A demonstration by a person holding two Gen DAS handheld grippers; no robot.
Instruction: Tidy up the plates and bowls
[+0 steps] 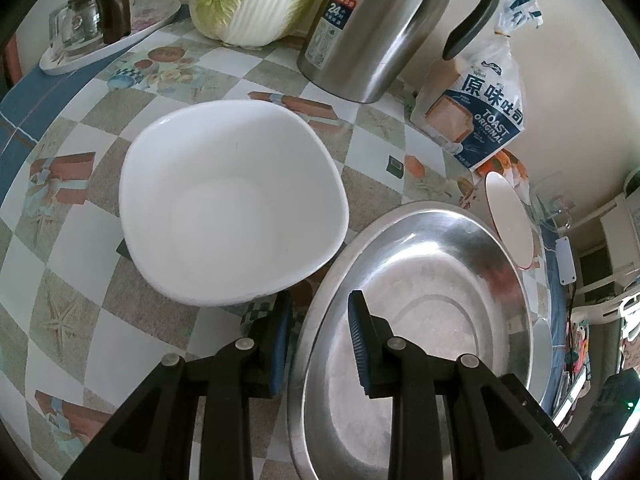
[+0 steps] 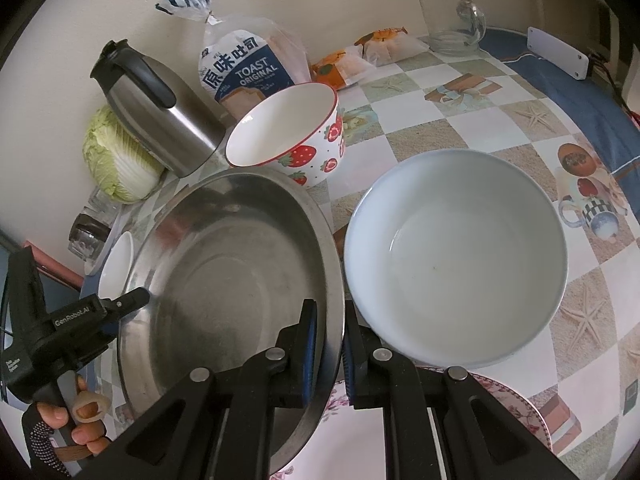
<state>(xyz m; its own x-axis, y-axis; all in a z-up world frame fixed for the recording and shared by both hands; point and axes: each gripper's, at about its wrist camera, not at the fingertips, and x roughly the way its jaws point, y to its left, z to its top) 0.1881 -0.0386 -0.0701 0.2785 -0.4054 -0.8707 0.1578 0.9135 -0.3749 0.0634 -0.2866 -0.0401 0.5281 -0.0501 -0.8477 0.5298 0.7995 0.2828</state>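
Note:
A large steel basin (image 1: 420, 320) (image 2: 224, 280) sits on the checked tablecloth. My left gripper (image 1: 320, 340) straddles its left rim, one finger outside and one inside, with a gap showing. My right gripper (image 2: 330, 356) is shut on the basin's right rim. A white squarish bowl (image 1: 232, 208) stands left of the basin and shows as a sliver in the right wrist view (image 2: 116, 264). A pale blue bowl (image 2: 456, 256) stands right of the basin. A strawberry bowl (image 2: 288, 132) (image 1: 510, 220) stands behind it. A floral plate (image 2: 516, 412) lies under my right gripper.
A steel kettle (image 1: 376, 28) (image 2: 160, 116), a napa cabbage (image 1: 256, 0) (image 2: 116, 156) and a toast bag (image 1: 476, 112) (image 2: 244, 64) line the wall. A tray of glassware (image 1: 108, 28) is at the far left, a glass mug (image 2: 452, 16) and a white box (image 2: 560, 52) at the far right.

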